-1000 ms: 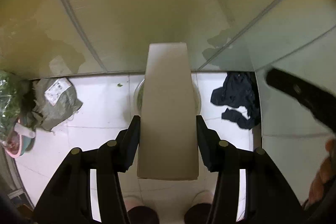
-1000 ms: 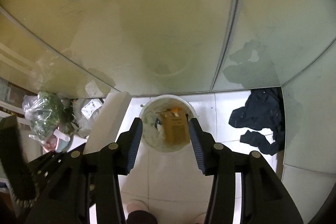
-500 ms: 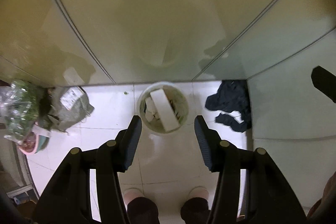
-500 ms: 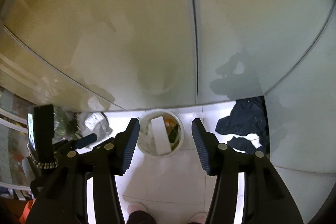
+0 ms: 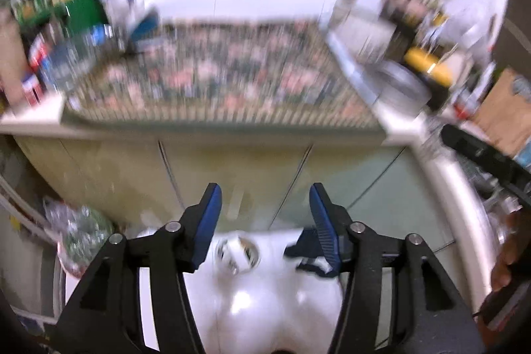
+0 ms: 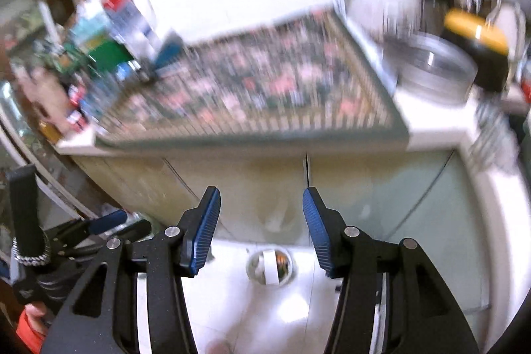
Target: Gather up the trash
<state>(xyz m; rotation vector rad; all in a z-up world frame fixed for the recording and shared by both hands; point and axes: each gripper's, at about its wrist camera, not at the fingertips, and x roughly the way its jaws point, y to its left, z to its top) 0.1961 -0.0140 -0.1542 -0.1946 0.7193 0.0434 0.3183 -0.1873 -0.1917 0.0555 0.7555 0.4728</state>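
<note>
left gripper (image 5: 264, 198) jaws opening, empty | right gripper (image 6: 260, 201) spread, empty | trash bin (image 6: 270, 266) below both | risk: blurred view, misjudged reach topples clutter (image 6: 109, 45) on patterned counter (image 6: 252, 88) ahead

We count two grippers, left (image 5: 262, 214) and right (image 6: 260, 221), one white bin (image 6: 270, 266) on the floor, one patterned mat (image 6: 252, 92), one metal bowl (image 6: 434, 63) and one dark cloth (image 5: 307, 249)

The right hand-held gripper (image 6: 261, 231) hangs empty, jaws apart, above a white trash bin (image 6: 270, 266) on the floor; a patterned worktop (image 6: 252, 88) lies beyond.
</note>
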